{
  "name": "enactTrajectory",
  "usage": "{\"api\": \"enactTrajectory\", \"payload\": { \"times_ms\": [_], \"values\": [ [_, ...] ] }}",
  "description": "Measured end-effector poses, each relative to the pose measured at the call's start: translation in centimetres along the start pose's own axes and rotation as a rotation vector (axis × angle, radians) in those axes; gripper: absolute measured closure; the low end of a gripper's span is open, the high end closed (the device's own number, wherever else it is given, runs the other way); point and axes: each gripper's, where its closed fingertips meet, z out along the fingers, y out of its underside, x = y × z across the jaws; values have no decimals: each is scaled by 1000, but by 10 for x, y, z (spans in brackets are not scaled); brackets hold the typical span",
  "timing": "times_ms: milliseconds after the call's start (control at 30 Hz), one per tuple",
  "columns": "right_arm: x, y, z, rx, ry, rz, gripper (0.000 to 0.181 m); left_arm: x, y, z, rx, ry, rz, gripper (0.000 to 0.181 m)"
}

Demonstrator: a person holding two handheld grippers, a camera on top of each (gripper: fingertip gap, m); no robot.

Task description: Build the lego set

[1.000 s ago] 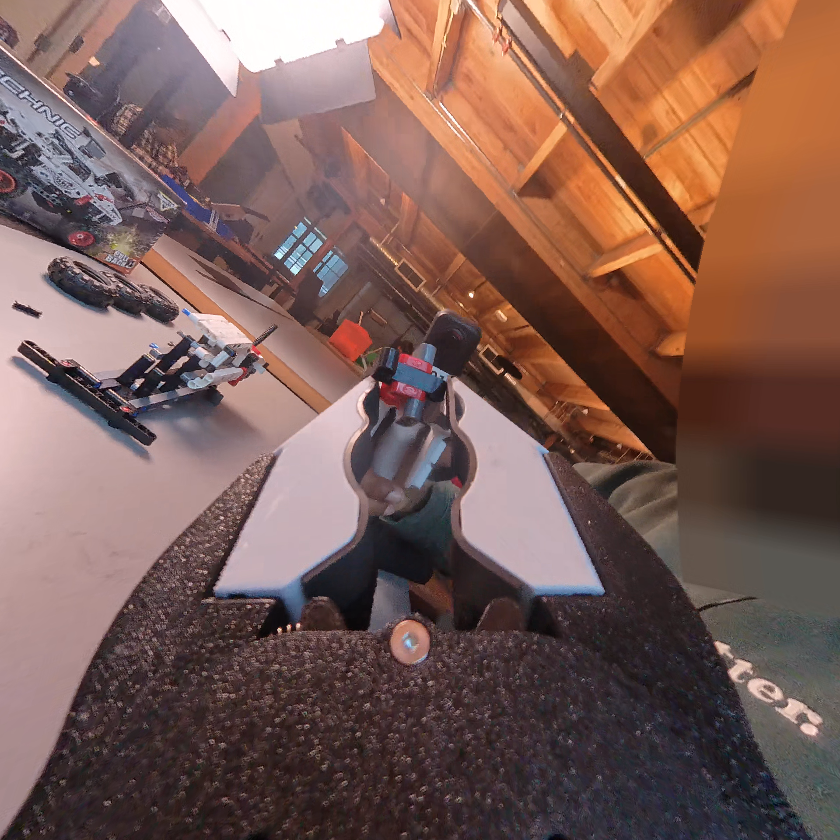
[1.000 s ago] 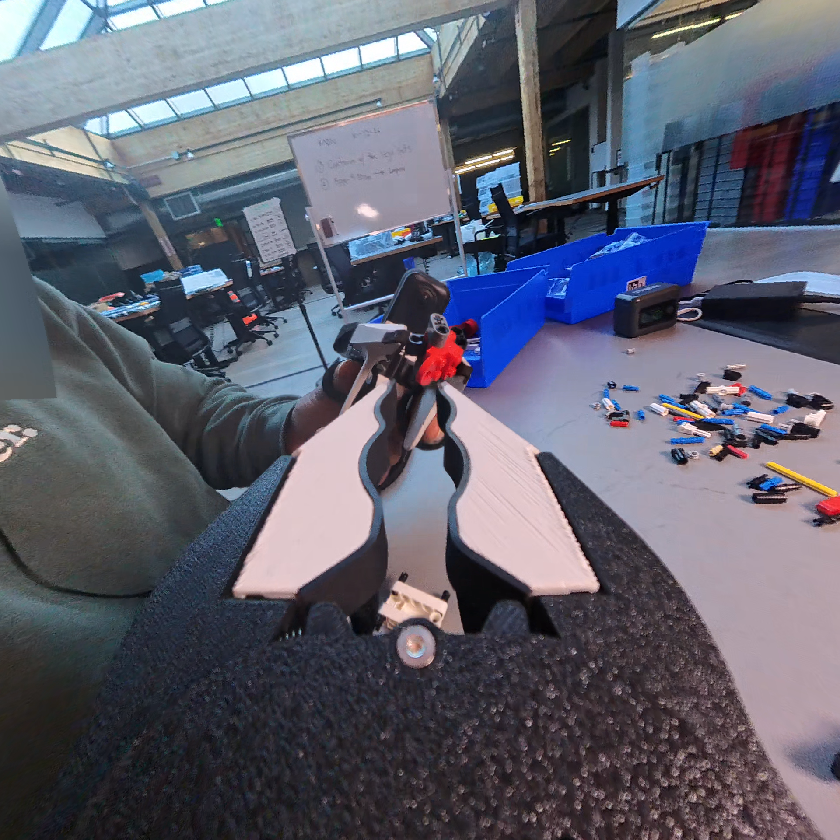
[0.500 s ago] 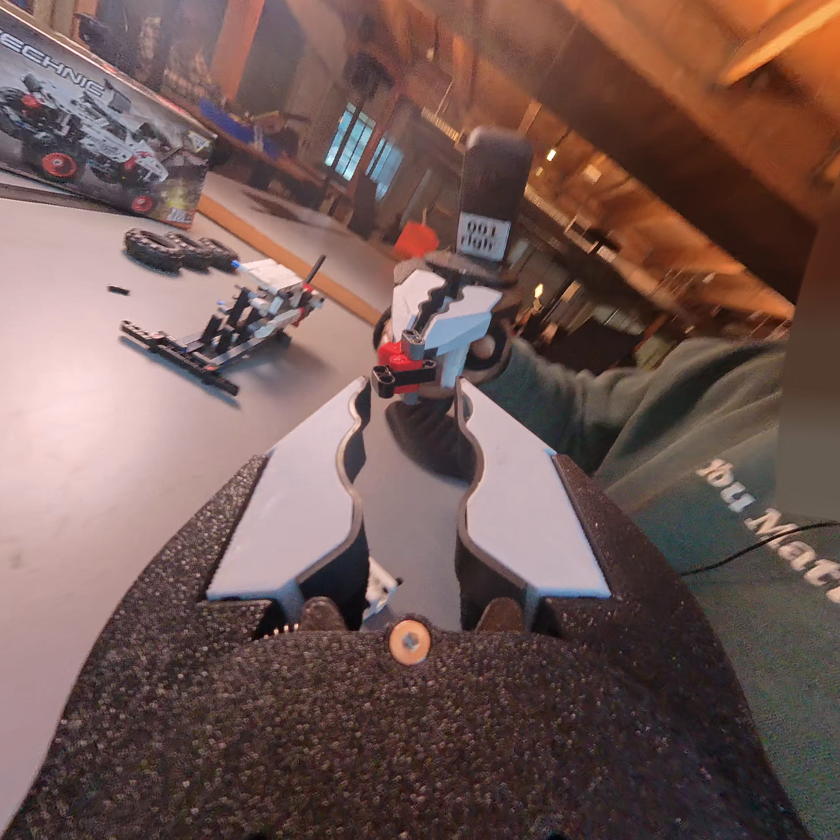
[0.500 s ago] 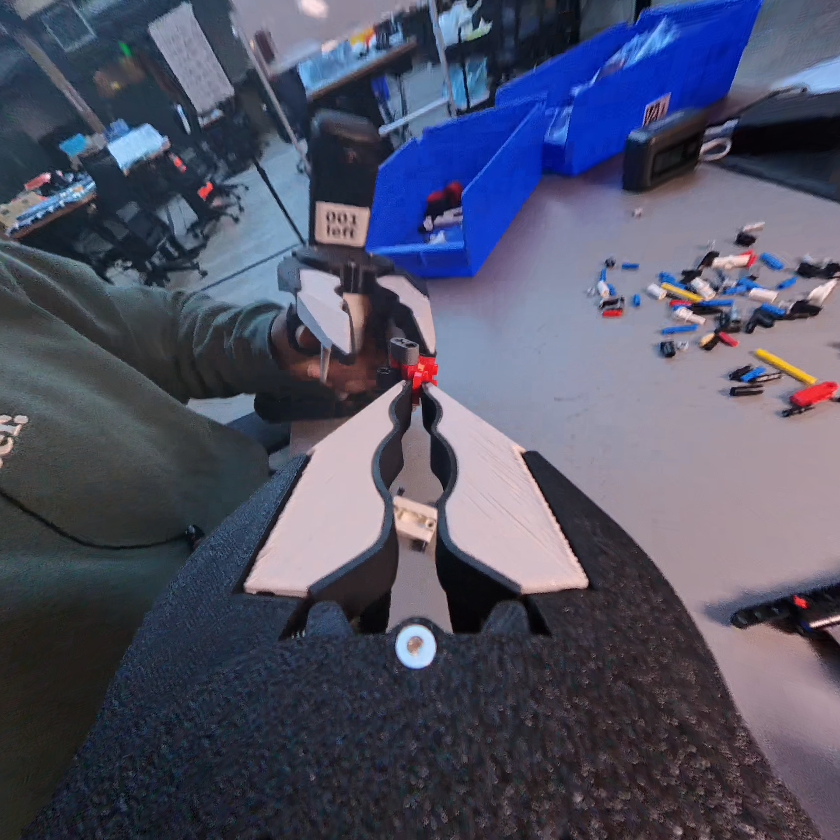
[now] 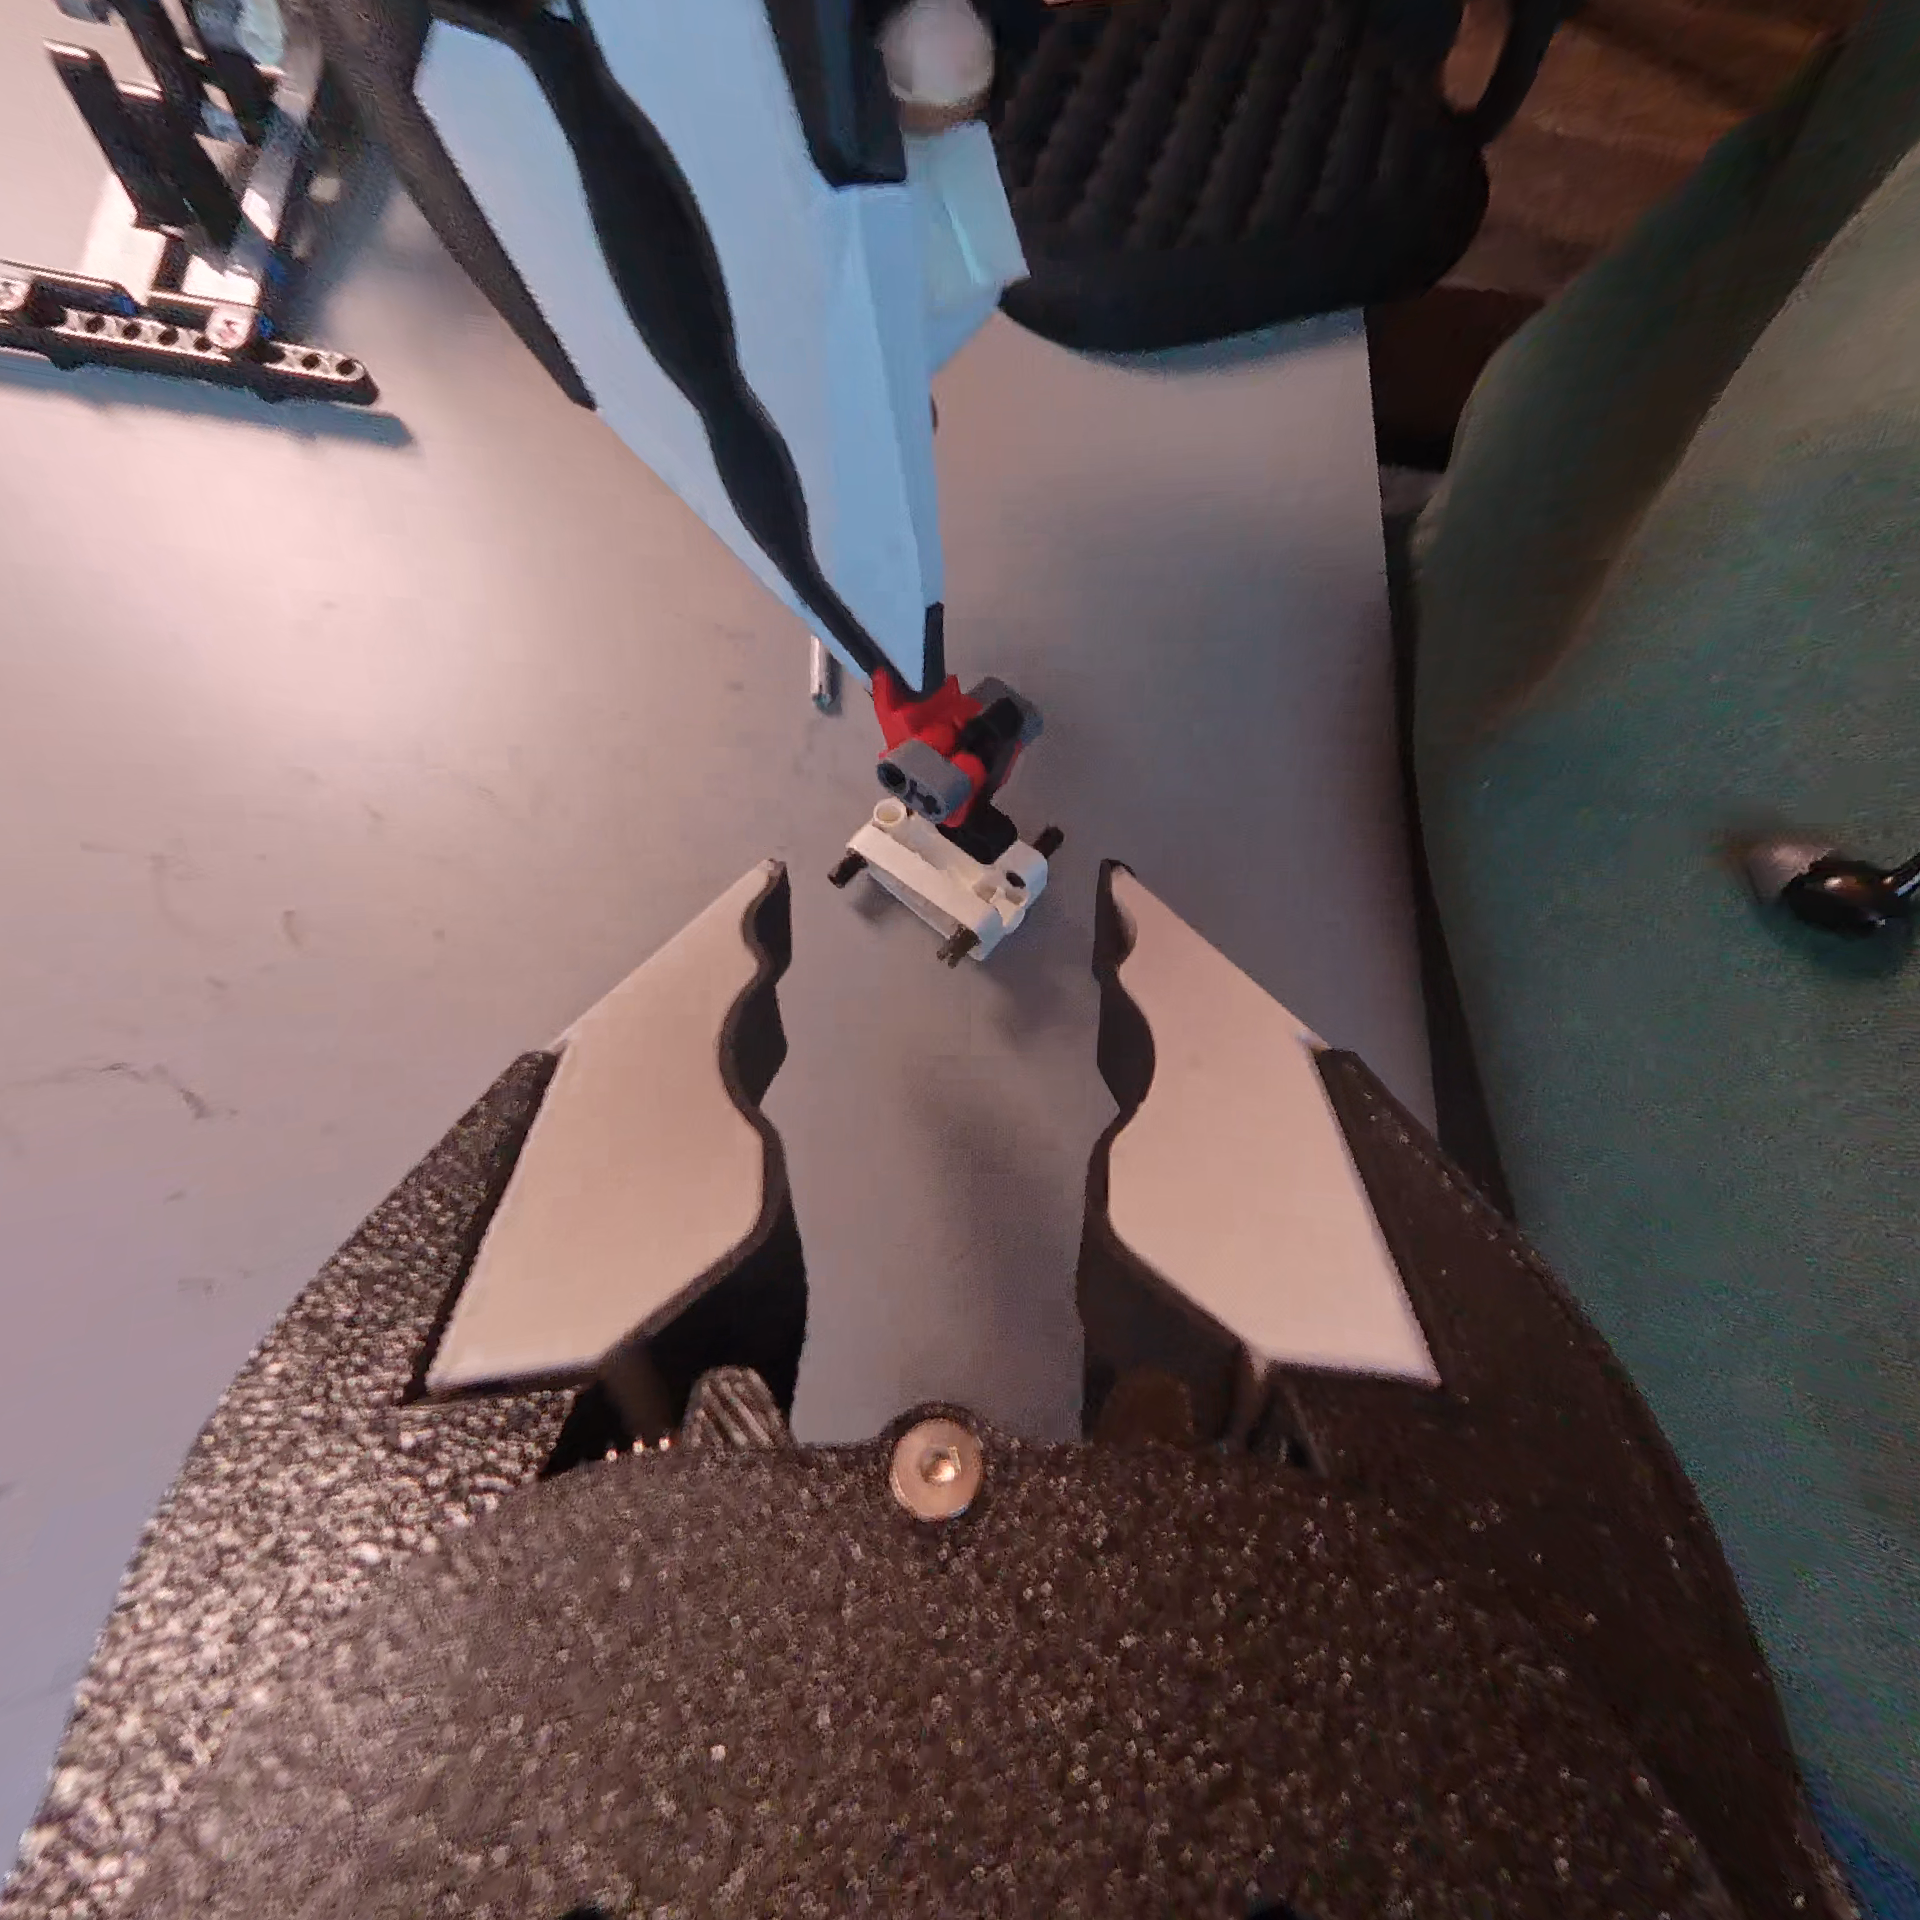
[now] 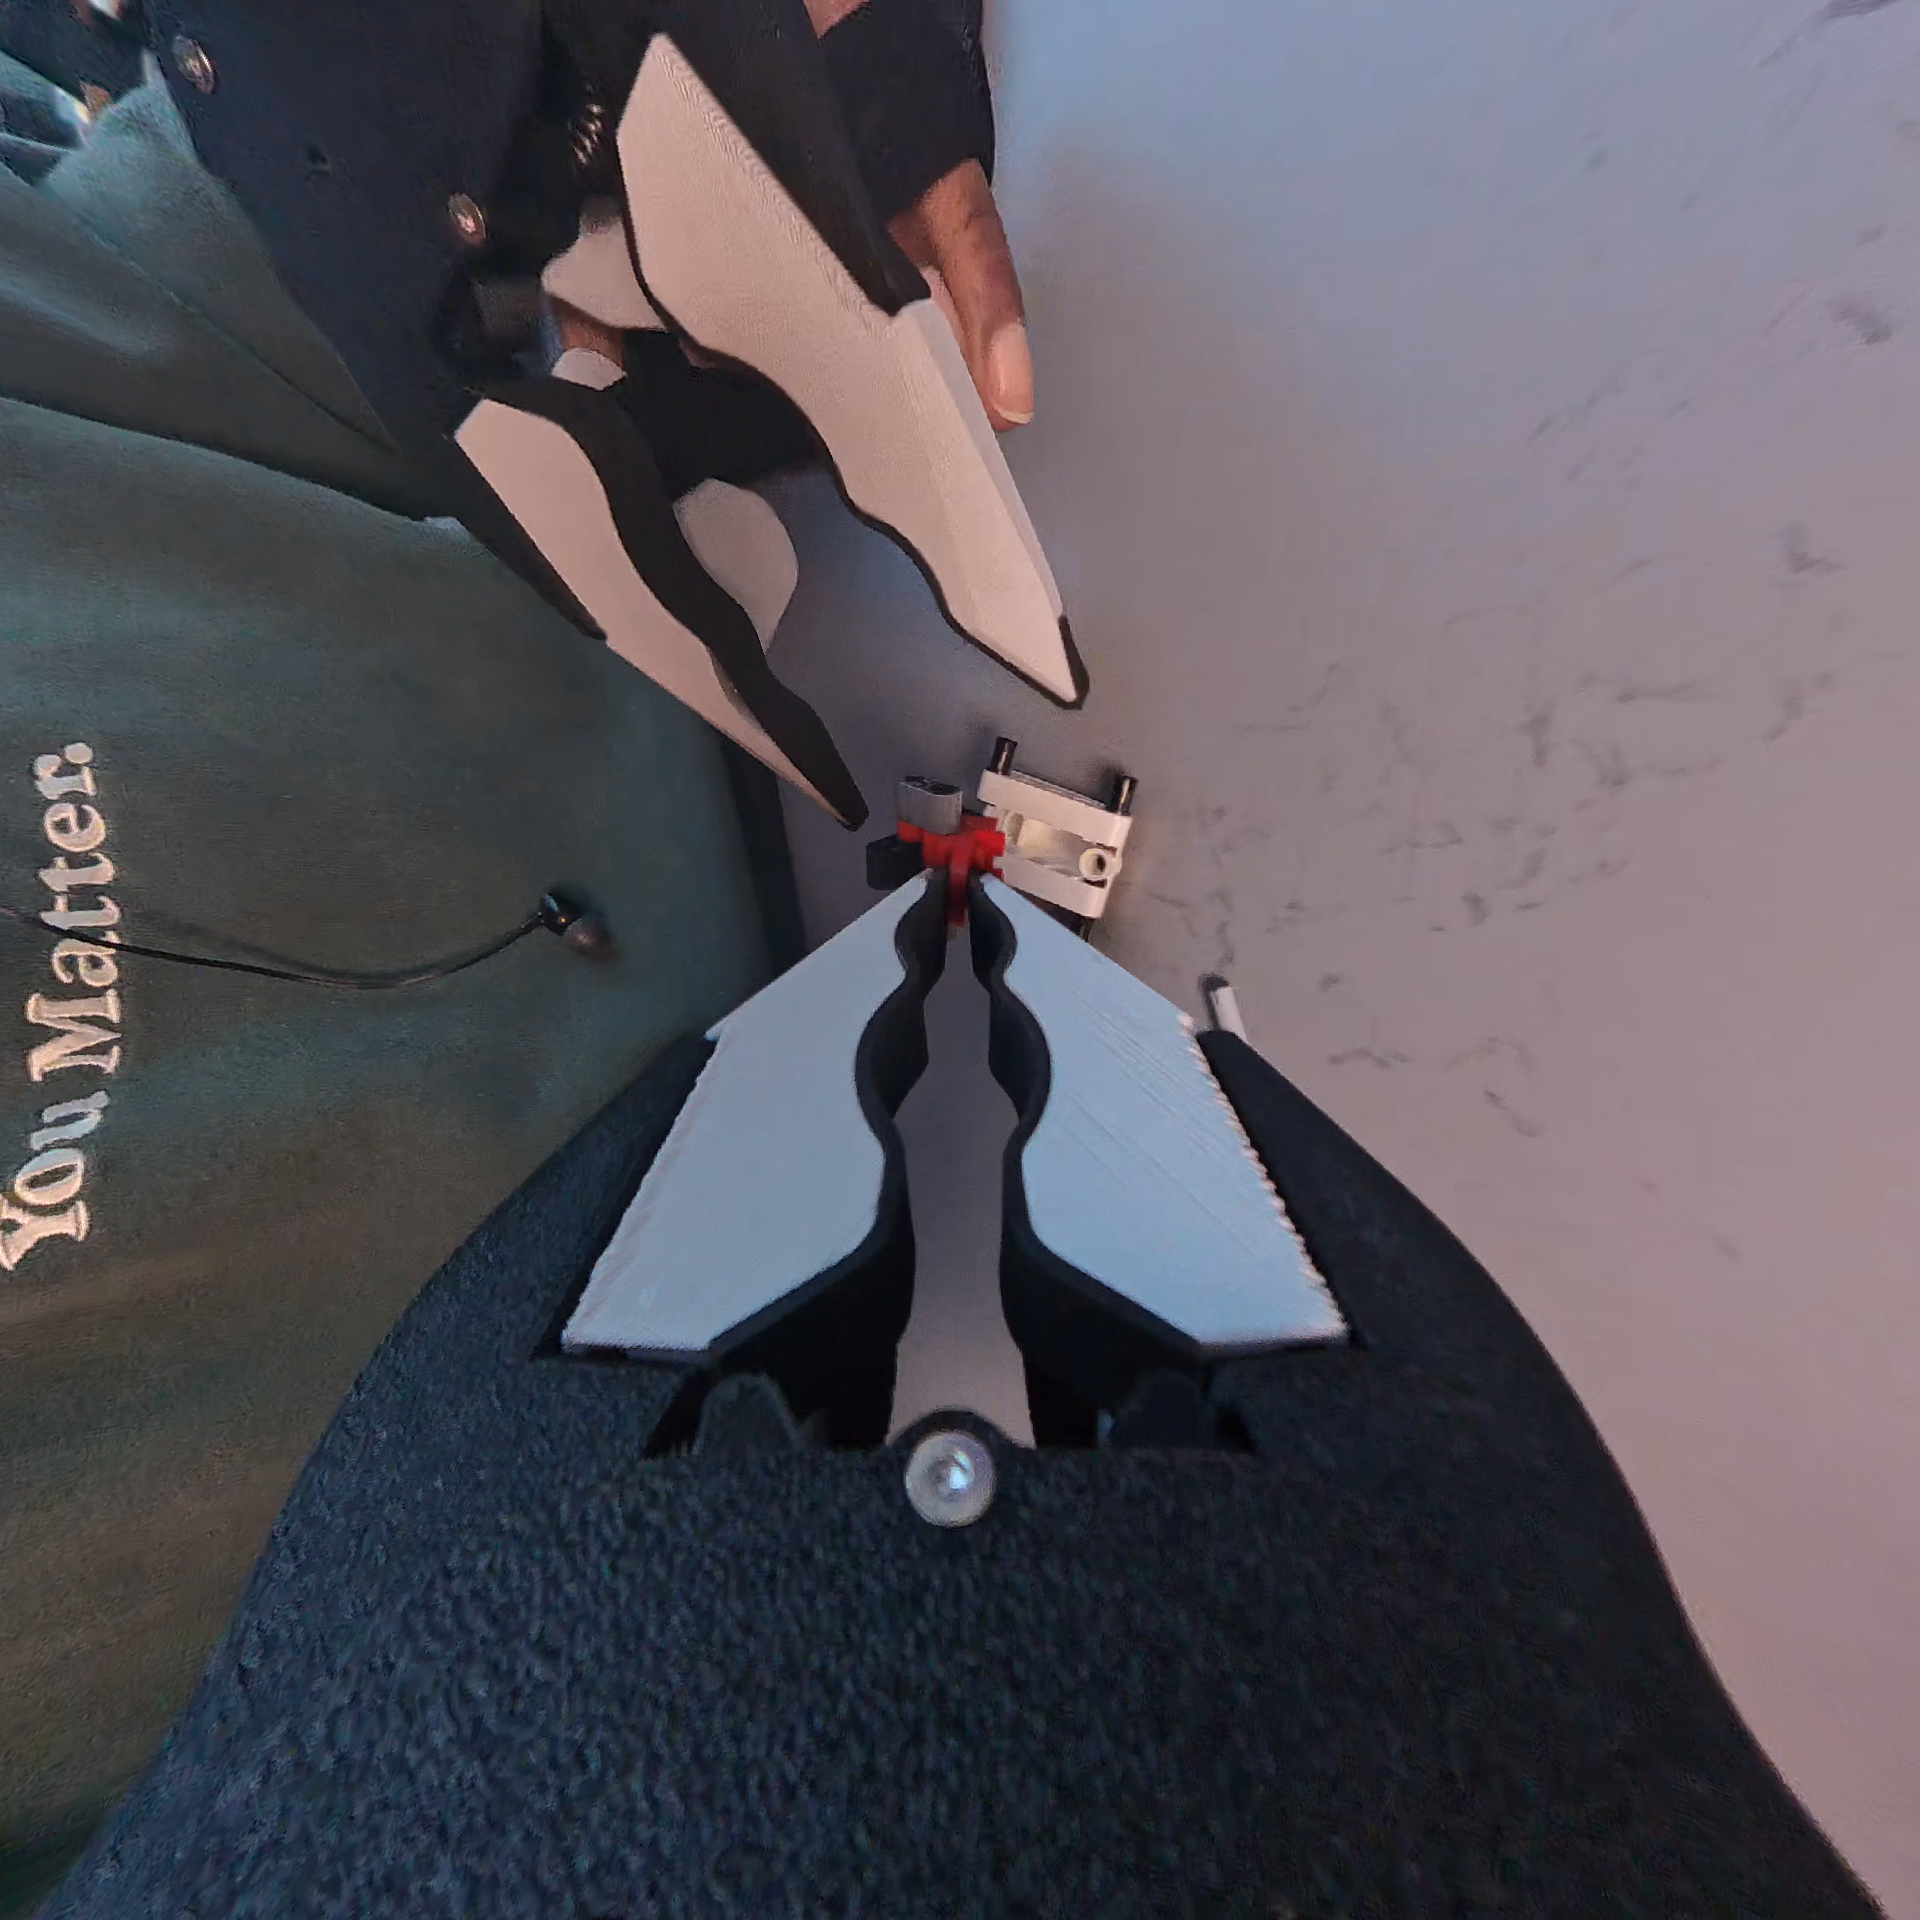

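My right gripper is shut on a small red, grey and black lego assembly and holds it down at the grey table. It also shows in the left wrist view, where the right gripper comes in from above with the assembly. A white lego block with black pins lies on the table right against the assembly, and shows in the right wrist view. My left gripper is open wide and empty, its tips on either side of the white block; the right wrist view shows it from above.
A partly built black and white chassis lies on the table at the far left. A small light pin lies beside the right gripper's tip. The person's green sweatshirt is close at the table's edge. My two grippers' fingertips are within a few centimetres of each other.
Both grippers have come down from mid-air to the table. The left gripper let go of the red assembly and opened wide; the right one kept hold and brought it to the white block.
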Motion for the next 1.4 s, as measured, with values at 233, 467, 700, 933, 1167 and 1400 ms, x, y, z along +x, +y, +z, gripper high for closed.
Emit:
{"api": "enactTrajectory", "payload": {
  "times_ms": [233,467,700,933,1167,1400],
  "values": [
    [16,2,6,-63,14,43,178,-4,17,17,-118,19,10,127],
    [20,7,7,-121,37,69,179,-2,18,22,-124,39,30,135],
    [20,5,10,-193,91,61,178,-2,18,25,-130,25,64,138],
    [22,3,8,-171,124,12,166,-1,18,25,-128,11,78,138],
    [13,-14,-19,42,175,-175,155,1,16,22,-110,24,68,132],
    [30,27,-26,139,431,-487,151,-3,13,17,-89,74,67,122]
  ]
}}
